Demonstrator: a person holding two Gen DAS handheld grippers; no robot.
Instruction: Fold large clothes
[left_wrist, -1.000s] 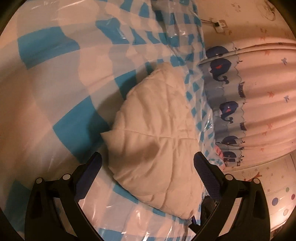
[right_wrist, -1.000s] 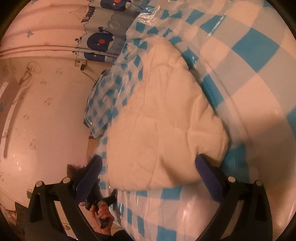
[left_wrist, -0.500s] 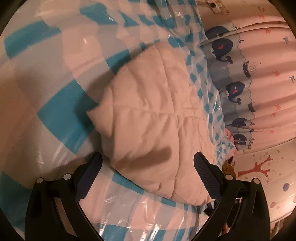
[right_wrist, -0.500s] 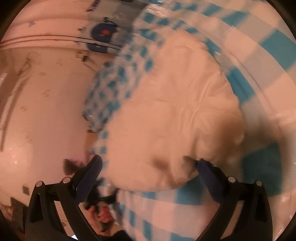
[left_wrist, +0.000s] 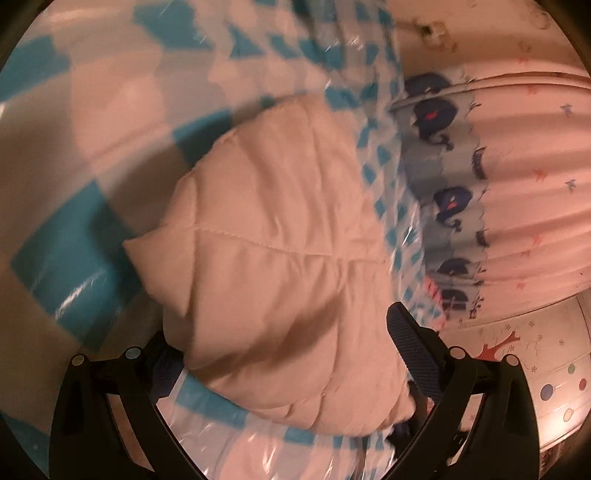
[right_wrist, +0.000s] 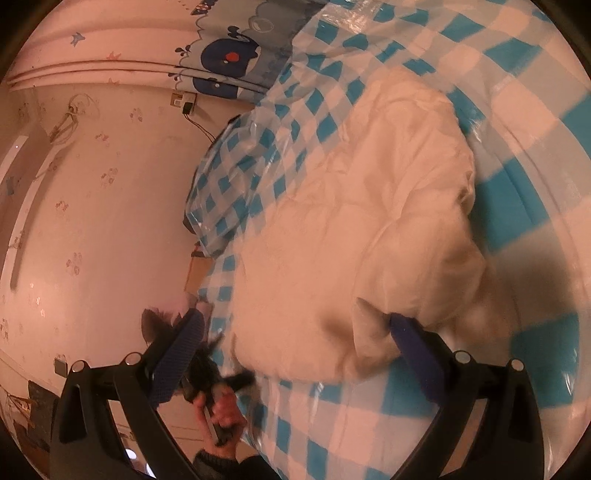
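A white quilted padded garment (left_wrist: 273, 258) lies bundled on a blue-and-white checked plastic sheet (left_wrist: 74, 240). My left gripper (left_wrist: 284, 350) is wide open, its fingers on either side of the garment's near end; the left finger is partly hidden under the fabric. In the right wrist view the same garment (right_wrist: 362, 229) lies ahead. My right gripper (right_wrist: 295, 339) is wide open astride the garment's near edge, with the right finger (right_wrist: 406, 332) pushed against a fold.
A whale-print curtain (left_wrist: 480, 184) hangs beyond the sheet's far edge. A wall with a socket and cable (right_wrist: 184, 103) stands to the left in the right wrist view. The person's other hand (right_wrist: 218, 410) with its gripper shows low down there.
Both grippers have moved in closer to the garment, so that it now reaches between their fingers. The garment's near end has bunched up. Both stay open.
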